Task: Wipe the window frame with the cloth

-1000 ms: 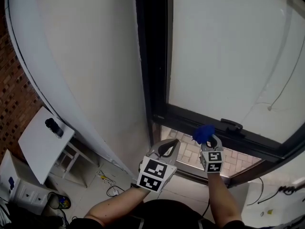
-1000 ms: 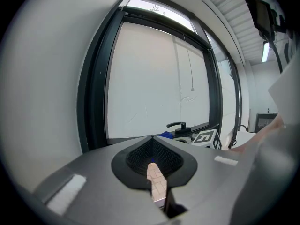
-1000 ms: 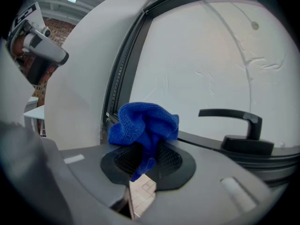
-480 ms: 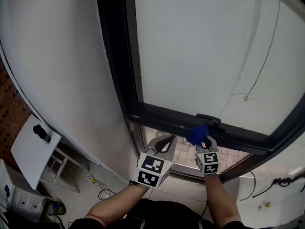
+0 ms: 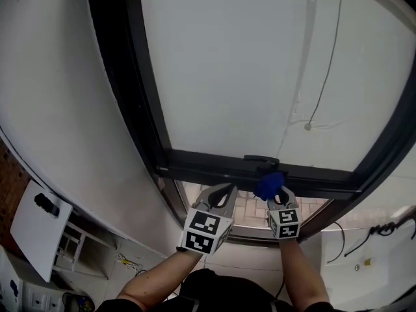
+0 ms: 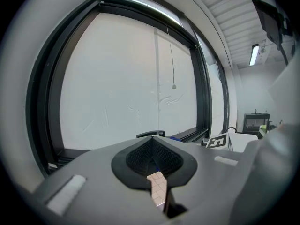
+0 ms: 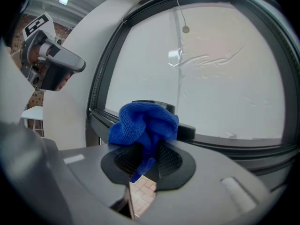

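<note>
A black window frame (image 5: pixel 214 169) surrounds a frosted pane; its bottom rail runs across the head view, with a black handle (image 5: pixel 261 160) on it. My right gripper (image 5: pixel 276 197) is shut on a bunched blue cloth (image 5: pixel 269 184) (image 7: pixel 144 123), held right at the bottom rail just below the handle (image 7: pixel 185 131). My left gripper (image 5: pixel 221 197) sits beside it to the left, shut with nothing in it, its jaws meeting (image 6: pixel 152 157) in front of the same rail (image 6: pixel 178 136).
A white wall (image 5: pixel 58 135) curves away left of the frame. A thin cord with a small bead (image 5: pixel 307 127) hangs over the pane. Below the rail, brick paving (image 5: pixel 250 208) shows through. A white table (image 5: pixel 32 229) stands at the lower left.
The view has tilted up and the frame has slid left in the picture. Both grippers stayed side by side, and the cloth has come closer to the bottom rail by the handle.
</note>
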